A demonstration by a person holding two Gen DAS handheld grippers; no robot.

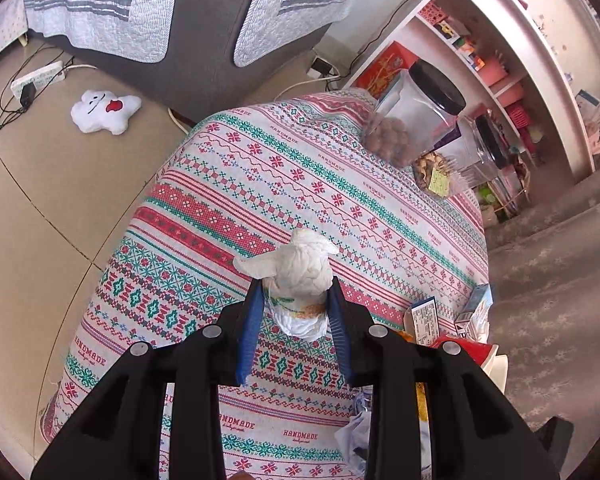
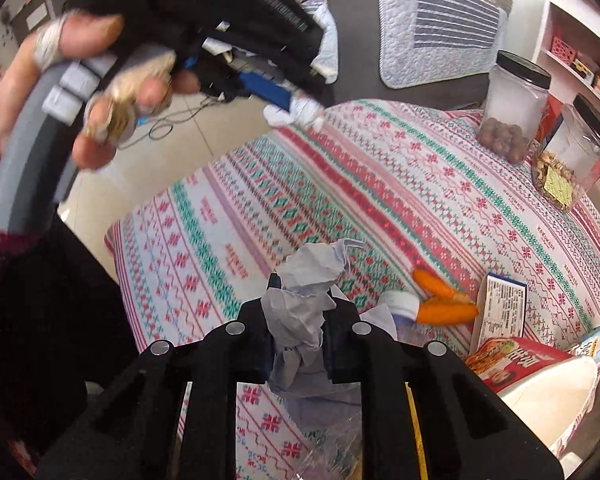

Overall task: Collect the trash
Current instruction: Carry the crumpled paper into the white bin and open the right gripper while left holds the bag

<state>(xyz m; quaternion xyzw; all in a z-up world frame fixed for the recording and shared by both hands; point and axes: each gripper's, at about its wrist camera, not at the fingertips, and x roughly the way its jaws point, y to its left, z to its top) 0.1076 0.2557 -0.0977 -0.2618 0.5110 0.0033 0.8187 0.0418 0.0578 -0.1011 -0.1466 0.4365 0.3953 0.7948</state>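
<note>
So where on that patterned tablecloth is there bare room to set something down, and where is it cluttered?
The tablecloth is bare across its wide middle, from the two black-lidded jars at the far right corner to the left edge by the floor. It is crowded at the near right: orange peels, a small carton, a red packet and a bottle cap.

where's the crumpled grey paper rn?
Right wrist view, bottom centre: the crumpled grey paper is pinched in the right gripper over the patterned tablecloth, left of the orange peels.
</note>
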